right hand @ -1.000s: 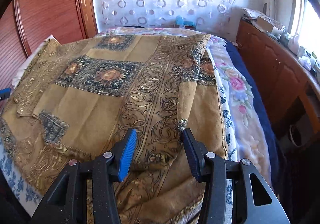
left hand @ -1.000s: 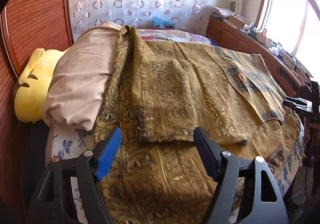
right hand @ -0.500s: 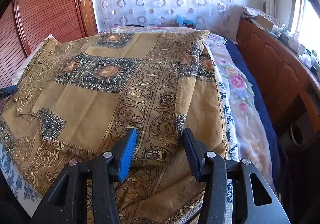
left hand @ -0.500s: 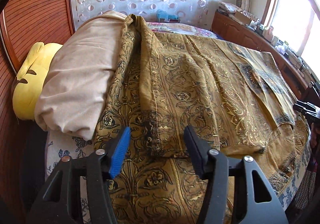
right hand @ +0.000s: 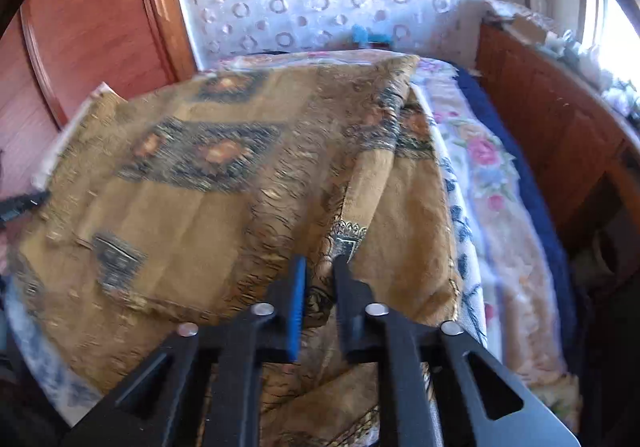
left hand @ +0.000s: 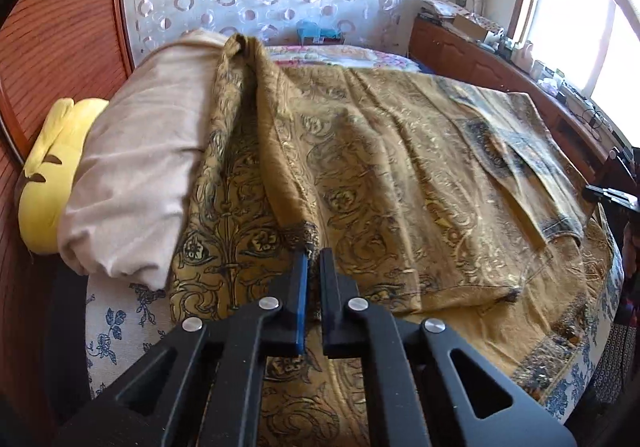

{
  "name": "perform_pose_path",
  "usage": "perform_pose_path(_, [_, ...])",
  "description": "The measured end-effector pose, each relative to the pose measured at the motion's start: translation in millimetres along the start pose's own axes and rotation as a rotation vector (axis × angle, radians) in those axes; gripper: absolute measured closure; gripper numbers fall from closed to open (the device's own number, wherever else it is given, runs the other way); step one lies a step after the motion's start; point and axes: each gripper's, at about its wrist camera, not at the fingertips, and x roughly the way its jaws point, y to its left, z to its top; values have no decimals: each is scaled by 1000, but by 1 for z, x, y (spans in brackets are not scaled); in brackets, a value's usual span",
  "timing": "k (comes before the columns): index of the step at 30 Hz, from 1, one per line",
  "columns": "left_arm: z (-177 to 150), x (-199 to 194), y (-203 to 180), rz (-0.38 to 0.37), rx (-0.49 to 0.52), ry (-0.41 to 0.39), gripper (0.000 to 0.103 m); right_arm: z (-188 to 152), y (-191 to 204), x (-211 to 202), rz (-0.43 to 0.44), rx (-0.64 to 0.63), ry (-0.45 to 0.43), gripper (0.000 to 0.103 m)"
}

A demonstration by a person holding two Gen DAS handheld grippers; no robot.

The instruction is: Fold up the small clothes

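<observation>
Both the left gripper (left hand: 313,253) and right gripper (right hand: 320,261) are clamping the gold patterned cloth (left hand: 400,167) thinly, risking slippage under tension.

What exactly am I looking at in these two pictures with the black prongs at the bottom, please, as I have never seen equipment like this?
There is no robot here: a person holds a two-finger clamp in each hand, and a wide-angle camera on each clamp looks forward along its fingers. One picture comes from the left gripper, the other from the right gripper; the black prongs are their fingers. Both look down at a bed with a blue-flowered sheet, where a gold patterned cloth lies spread and partly folded over. A beige pillow and a yellow plush toy lie at the bed's left side. Each gripper is shut on a near corner of the folded layer of the cloth. The right gripper's picture is blurred.
</observation>
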Motion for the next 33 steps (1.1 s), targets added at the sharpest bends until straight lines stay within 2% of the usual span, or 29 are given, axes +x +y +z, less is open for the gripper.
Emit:
perform_pose_path(1, [1,-4,-1,-8,0,-12,98,2,0,-3,-2,-8,-14,98])
perform_pose_path(6, [7,-25,-8,-35,1,-75,98,8,3,-12,-5,-36,-36,100])
perform_pose_path(11, [9,-55,-12,-71,-8,-145,99,6,5,-39,3,-46,-112,100])
perform_pose_path(17, [-11,-93,-13,-114,-27,-202,99,-2,5,-76,-5,-66,-186,100])
perform_pose_path(25, [-55,-102,-8,-96,-61,-166,99,-35,5,-106,5,-84,-195,100])
perform_pose_path(33, [-71,-77,-5,-68,-71,-87,98,-49,5,-85,-22,-88,-102,100])
